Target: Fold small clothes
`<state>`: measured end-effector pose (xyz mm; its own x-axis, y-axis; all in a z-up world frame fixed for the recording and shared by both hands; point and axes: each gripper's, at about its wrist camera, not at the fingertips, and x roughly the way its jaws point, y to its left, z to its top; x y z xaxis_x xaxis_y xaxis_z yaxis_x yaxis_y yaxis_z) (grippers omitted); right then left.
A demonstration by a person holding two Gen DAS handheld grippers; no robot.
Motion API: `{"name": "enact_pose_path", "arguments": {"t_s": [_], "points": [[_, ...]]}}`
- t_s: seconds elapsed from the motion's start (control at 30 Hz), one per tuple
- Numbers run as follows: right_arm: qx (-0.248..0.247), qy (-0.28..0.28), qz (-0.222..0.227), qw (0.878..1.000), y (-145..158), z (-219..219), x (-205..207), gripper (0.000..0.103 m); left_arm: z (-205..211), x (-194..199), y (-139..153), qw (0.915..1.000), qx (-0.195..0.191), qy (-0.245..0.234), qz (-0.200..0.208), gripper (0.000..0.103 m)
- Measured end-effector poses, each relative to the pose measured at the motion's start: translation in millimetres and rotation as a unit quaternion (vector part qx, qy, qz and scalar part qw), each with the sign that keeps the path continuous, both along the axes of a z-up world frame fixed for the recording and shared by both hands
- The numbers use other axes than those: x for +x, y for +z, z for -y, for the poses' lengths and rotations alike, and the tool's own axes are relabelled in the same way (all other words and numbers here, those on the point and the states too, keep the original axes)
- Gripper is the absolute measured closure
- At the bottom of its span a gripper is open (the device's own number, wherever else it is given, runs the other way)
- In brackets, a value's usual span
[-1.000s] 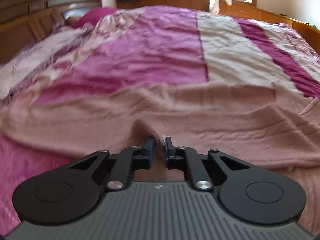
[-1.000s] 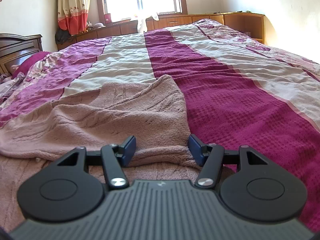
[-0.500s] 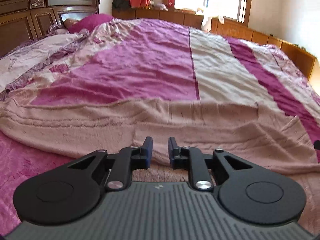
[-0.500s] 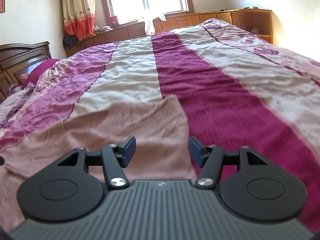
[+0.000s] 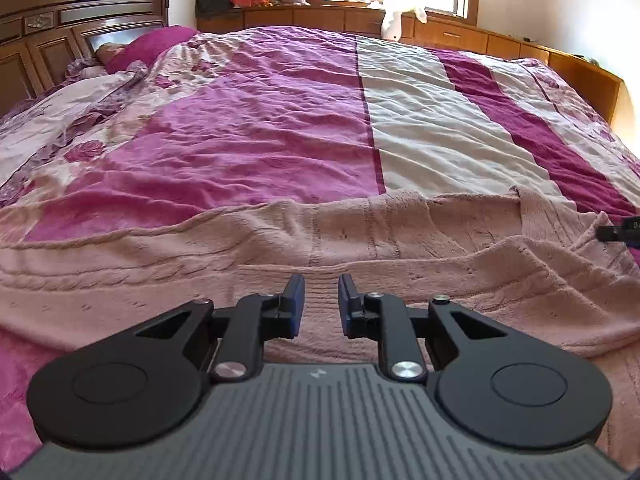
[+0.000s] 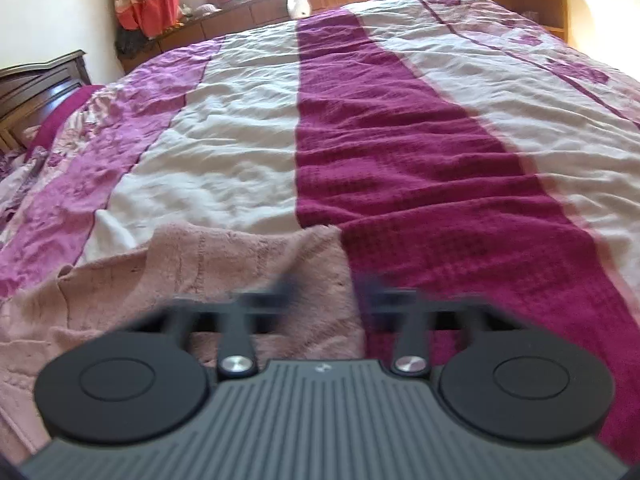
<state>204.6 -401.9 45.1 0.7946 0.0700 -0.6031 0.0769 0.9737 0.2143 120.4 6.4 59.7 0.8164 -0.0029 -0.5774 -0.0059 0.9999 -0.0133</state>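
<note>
A dusty pink knitted garment (image 5: 360,240) lies spread across the near part of the bed, on a bedspread (image 5: 260,120) with purple, cream and dark magenta stripes. The knit is soft and fuzzy, with cable lines, and one layer is folded over another, so a long edge runs across it from left to right. In the right wrist view the garment's (image 6: 224,264) far edge ends just at the dark magenta stripe. Its near part is hidden under both gripper bodies, and its left side is cut off by the picture edge, so its full shape cannot be told. The right gripper (image 6: 326,292) is strongly blurred; its fingers look apart with pink knit between them, but whether they touch the cloth I cannot tell. The left gripper (image 5: 321,300) is sharp: its jaws stand a little apart, with a narrow gap, over the garment and holding nothing. A dark tip (image 5: 618,232) of the right gripper shows at the right edge.
</note>
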Motion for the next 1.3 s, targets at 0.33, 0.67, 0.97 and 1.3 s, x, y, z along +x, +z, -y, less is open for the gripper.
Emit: {"name": "enact_pose_path", "arguments": {"t_s": [0.33,0.67,0.97,1.3], "points": [[-0.063,-0.082,0.0,0.995,-7,18,1,0.1,12,25,-33,0.9987,0.042,-0.005,-0.026,0.079],[-0.019,-0.042,0.02,0.999,15,22,-8,0.038,7,27,-29,0.9991,0.028,-0.003,-0.031,0.079],[0.049,-0.018,0.034,0.998,19,18,-13,0.04,6,21,-24,0.9993,0.02,-0.004,-0.032,0.078],[-0.043,-0.012,0.061,0.997,19,-2,-21,0.091,14,13,-19,0.9993,0.024,-0.028,-0.004,0.078]]}}
